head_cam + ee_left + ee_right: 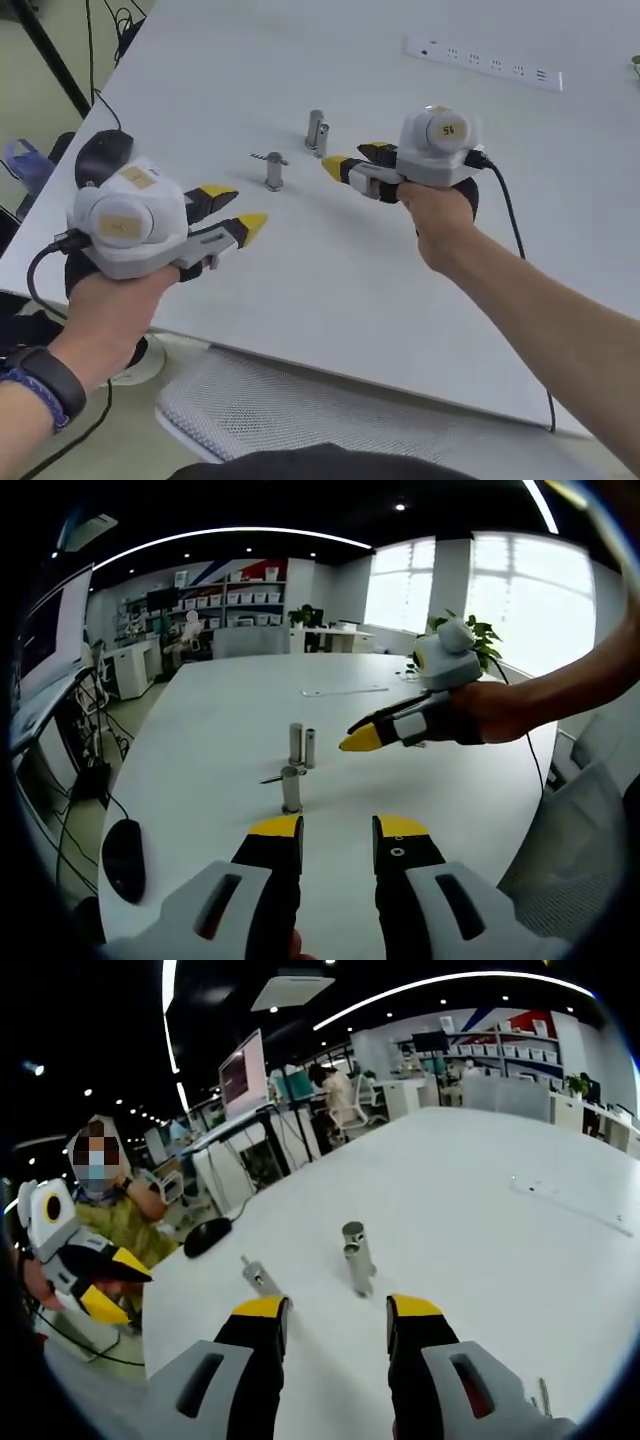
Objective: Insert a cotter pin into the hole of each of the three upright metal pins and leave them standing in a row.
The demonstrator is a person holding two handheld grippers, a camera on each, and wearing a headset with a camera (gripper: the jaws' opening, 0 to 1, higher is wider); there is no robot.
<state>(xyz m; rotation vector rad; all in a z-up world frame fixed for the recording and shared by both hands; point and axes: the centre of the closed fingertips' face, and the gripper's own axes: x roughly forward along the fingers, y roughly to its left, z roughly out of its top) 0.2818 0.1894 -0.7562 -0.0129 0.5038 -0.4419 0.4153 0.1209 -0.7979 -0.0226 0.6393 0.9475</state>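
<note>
- Head view — high up, looks forward and down across the white table [330, 285]; metal pins [316, 130] at mid-distance.
- Left gripper view — low over the tabletop, faces the pins; right gripper [365, 738] on its right.
- Right gripper view: low, faces the pins from the opposite side, closer; left gripper [125, 1288] at its left.
- All three share the pins.

Left claw [240, 207] and right claw [347, 158], hand-held, gape empty (tips angled toward each other).
</note>
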